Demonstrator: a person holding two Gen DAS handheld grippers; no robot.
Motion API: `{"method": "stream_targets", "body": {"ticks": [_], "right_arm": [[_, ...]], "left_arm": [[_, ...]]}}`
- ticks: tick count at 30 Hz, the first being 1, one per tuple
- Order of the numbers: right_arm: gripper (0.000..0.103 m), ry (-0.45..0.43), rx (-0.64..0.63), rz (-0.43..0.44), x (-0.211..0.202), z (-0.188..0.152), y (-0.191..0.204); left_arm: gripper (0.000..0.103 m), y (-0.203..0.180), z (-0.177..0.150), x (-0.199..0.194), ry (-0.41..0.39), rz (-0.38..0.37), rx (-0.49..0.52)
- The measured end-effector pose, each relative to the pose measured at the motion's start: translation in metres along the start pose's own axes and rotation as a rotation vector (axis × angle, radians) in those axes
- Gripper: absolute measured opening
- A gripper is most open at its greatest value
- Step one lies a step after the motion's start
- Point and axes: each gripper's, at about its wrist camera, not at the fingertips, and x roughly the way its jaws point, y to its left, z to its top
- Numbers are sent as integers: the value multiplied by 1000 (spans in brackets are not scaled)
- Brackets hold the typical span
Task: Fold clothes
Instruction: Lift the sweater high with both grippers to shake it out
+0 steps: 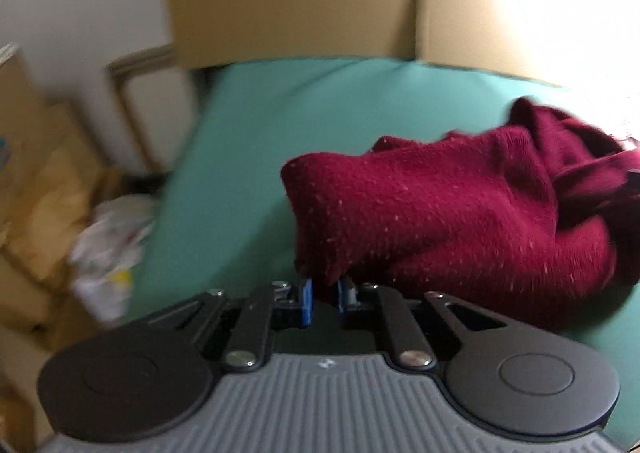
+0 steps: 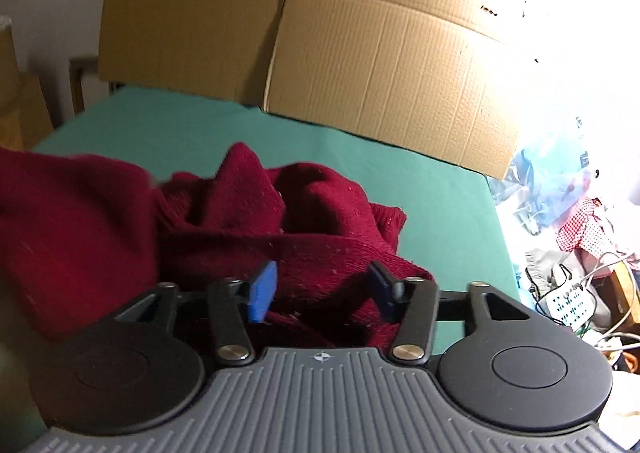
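Observation:
A dark red knitted sweater (image 1: 440, 213) lies bunched on the green table cover (image 1: 248, 141). In the left wrist view one edge of it is lifted, and my left gripper (image 1: 325, 299) has its blue pads (image 1: 307, 301) drawn close on that hanging edge. In the right wrist view the sweater (image 2: 224, 213) lies crumpled in folds under and ahead of my right gripper (image 2: 322, 291). That gripper stands open, its blue pads (image 2: 262, 293) wide apart just over the fabric, with nothing pinched between them.
A big flattened cardboard box (image 2: 360, 53) stands upright along the table's far edge. Boxes and a white plastic bag (image 1: 108, 245) sit on the floor to the left. To the right of the table lie cables, a checked cloth (image 2: 580, 229) and clutter.

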Motion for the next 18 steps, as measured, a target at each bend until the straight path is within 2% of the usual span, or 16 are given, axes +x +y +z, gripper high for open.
{"method": "stream_targets", "body": {"ticks": [1,3,4,5,7,9,11,12,13,16,18], "right_arm": [[70,24,-11,2,6,-2,1],[64,67,-19,3,17,-7,2],[46,80,-12,5,20,-9,1],[32,81,4,10,18,-10,0],[22,72,39,15,10,-10,-5],[21,29,75,-2,-13,-9,-15],[18,-14,117,-19,-36,-8,-26],[18,-37,149,-30,-49,-8,-35],[18,-60,181,-40,-62,-8,-45],[17,-102,247,-129,-94,-15,-71],[18,-103,276,-211,-109,-24,-87]], "left_arm": [[9,5,-4,-1,10,23,4],[9,14,-12,-4,31,70,12],[10,19,-16,-5,41,93,16],[10,23,-20,-6,51,116,20],[10,23,-16,-13,28,106,29],[13,18,-6,-18,-16,72,59],[28,7,3,-24,-68,24,105],[45,-4,6,-22,-91,-3,141],[54,-17,10,-20,-112,-31,180],[60,-56,20,-14,-177,-114,296],[60,-81,28,2,-183,-148,353]]}}
